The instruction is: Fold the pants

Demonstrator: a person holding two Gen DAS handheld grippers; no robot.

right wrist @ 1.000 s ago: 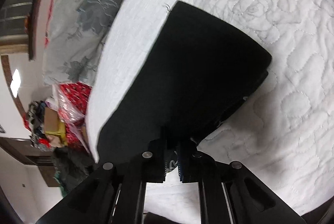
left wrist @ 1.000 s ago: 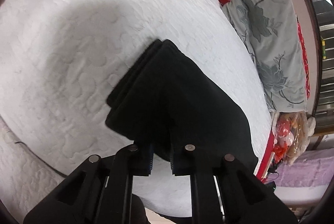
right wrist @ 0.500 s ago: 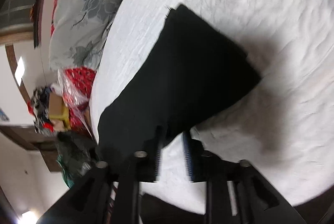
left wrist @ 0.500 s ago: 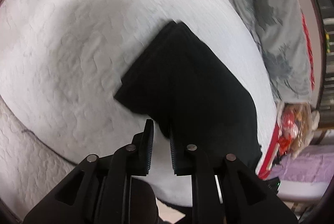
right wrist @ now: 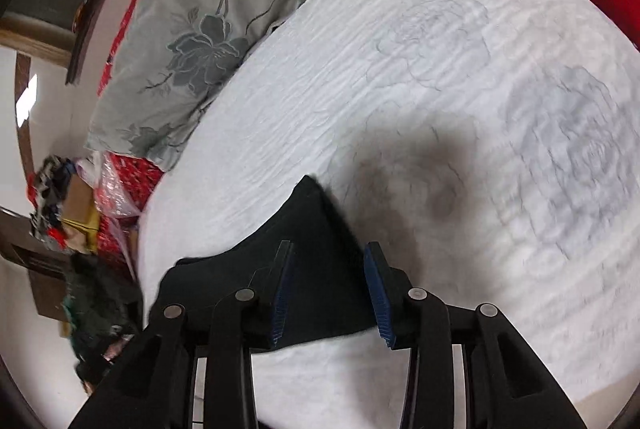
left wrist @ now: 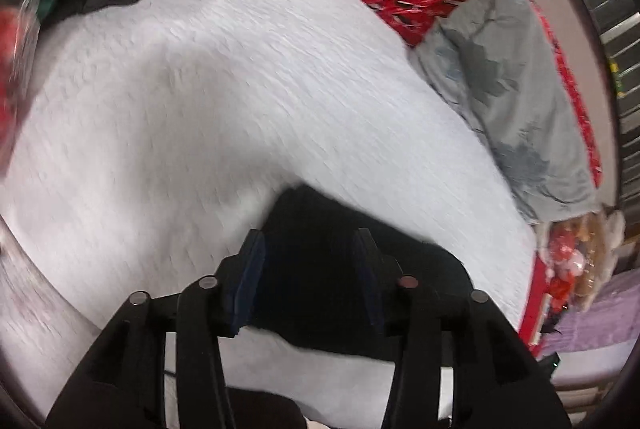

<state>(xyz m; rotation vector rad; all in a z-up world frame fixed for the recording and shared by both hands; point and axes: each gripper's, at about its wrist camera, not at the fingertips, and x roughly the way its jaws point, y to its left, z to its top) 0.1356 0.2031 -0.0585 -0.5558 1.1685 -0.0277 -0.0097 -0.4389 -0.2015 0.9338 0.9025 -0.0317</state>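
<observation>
Now the black pants [left wrist: 352, 293] lie folded in a small, thick pile on the white bed [left wrist: 224, 101], close to its near edge. The left gripper [left wrist: 310, 285] hangs just over the pile. Its fingers [left wrist: 250, 281] are opening and pinch nothing. The right gripper [right wrist: 330, 293] is over the other end of the pants [right wrist: 280, 253]. Its fingers [right wrist: 378, 297] are opening too, with only air between them.

It looks like the letting-go step, so the fold seems done. To do it well, open the fingers wide before lifting, so no cloth snags on the blue pads. Lift straight up, not sideways, or the top layer may slide off. Go slowly, because soft cloth can flop open. Keep both hands away from the grey pillow [right wrist: 192, 41] beside the bed.
</observation>
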